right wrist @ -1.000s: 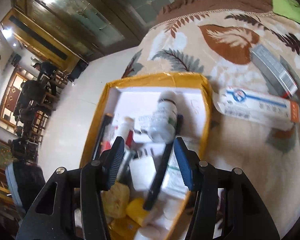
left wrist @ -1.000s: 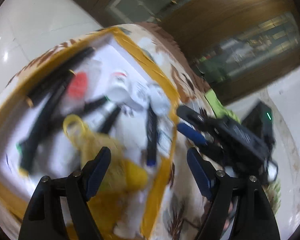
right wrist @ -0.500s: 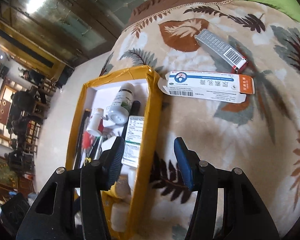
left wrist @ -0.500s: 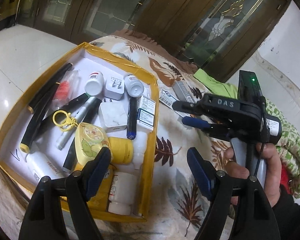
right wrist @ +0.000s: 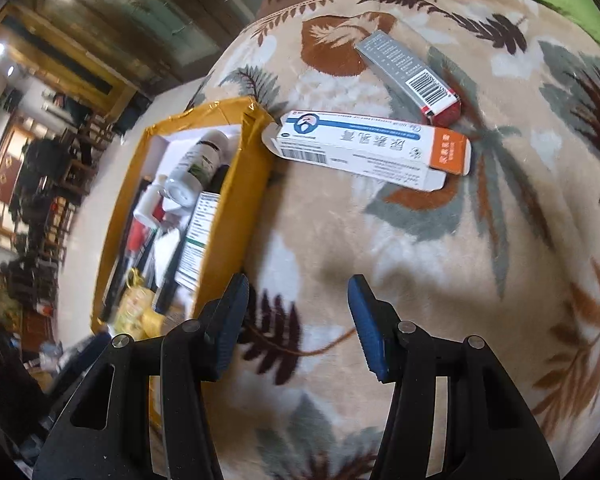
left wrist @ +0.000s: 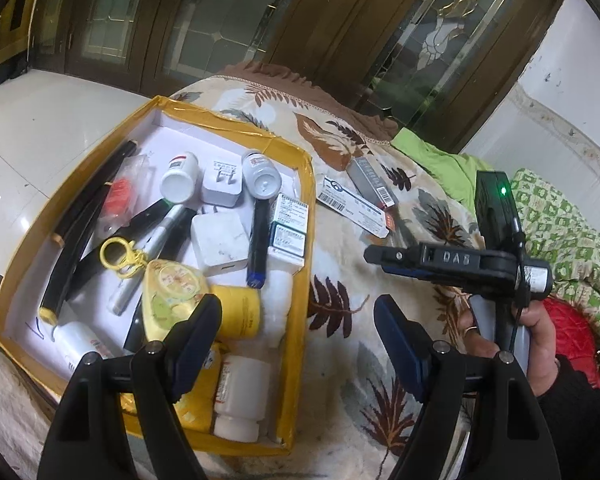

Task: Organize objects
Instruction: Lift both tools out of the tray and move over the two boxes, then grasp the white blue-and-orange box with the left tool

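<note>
A leaf-patterned blanket (right wrist: 380, 240) covers the surface, with dark wood-and-glass doors behind and a pale tiled floor to one side. On the blanket sits a yellow-rimmed box (left wrist: 306, 240) crowded with small things: white bottles, a charger (left wrist: 220, 240), a black pen (left wrist: 258, 240), a yellow keyring (left wrist: 118, 254) and small cartons. Two cartons lie outside it on the blanket: a white carton (right wrist: 372, 150) with one end just beside the box's corner, and a grey carton (right wrist: 408, 74) a little beyond it, close by.

The left tool (left wrist: 298, 332) hangs over the box's near edge, its fingers spread and bare. The right tool (right wrist: 296, 320) hangs above bare blanket just beside the box wall, fingers also spread with nothing between them; the left view shows a hand (left wrist: 532, 344) gripping its handle.
</note>
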Demonstrator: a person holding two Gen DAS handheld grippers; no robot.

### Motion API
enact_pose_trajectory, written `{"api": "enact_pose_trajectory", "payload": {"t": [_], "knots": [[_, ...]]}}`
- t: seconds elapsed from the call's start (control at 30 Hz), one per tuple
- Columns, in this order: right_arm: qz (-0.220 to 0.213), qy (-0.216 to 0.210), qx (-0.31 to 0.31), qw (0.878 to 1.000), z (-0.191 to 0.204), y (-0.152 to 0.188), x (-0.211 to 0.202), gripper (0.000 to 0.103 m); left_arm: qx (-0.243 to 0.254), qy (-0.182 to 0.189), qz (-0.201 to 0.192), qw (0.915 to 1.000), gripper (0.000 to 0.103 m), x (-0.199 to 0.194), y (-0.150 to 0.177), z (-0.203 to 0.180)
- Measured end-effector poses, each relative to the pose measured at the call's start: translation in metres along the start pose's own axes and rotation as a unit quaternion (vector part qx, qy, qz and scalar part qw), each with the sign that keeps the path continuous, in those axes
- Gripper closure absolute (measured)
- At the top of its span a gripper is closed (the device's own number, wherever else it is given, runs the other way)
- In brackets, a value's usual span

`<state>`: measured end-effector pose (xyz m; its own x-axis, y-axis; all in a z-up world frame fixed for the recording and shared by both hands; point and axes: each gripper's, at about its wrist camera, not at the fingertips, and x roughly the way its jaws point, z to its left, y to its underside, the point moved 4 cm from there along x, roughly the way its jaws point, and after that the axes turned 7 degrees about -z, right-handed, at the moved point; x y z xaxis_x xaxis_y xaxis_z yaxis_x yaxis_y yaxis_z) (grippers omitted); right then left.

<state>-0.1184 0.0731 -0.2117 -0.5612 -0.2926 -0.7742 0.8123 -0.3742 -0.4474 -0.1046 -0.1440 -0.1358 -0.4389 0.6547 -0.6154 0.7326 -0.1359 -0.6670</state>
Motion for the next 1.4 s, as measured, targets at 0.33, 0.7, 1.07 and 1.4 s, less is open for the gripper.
{"api": "enact_pose_trajectory", "payload": {"t": [0.33,0.7,1.07,1.4], "knots": [[0.004,-0.023,-0.004,1.0,-0.062,-0.003,-0.018,0.051,0.003,0.016,0.017,0.9997,0.024,0.05,-0.026,-0.054],[-0.006,-0.005,0.093,0.996,-0.094,0.003,-0.024,0.051,0.027,0.014,0.028,0.9992,0.024,0.1,-0.052,-0.115],[-0.009,-0.01,0.099,0.995,-0.097,0.005,-0.022,0.046,0.027,0.008,0.037,0.9989,0.024,0.126,-0.059,-0.129],[-0.002,-0.021,0.087,0.996,-0.093,0.004,-0.019,0.033,-0.016,-0.013,0.027,0.9994,0.024,0.108,-0.062,-0.099]]}}
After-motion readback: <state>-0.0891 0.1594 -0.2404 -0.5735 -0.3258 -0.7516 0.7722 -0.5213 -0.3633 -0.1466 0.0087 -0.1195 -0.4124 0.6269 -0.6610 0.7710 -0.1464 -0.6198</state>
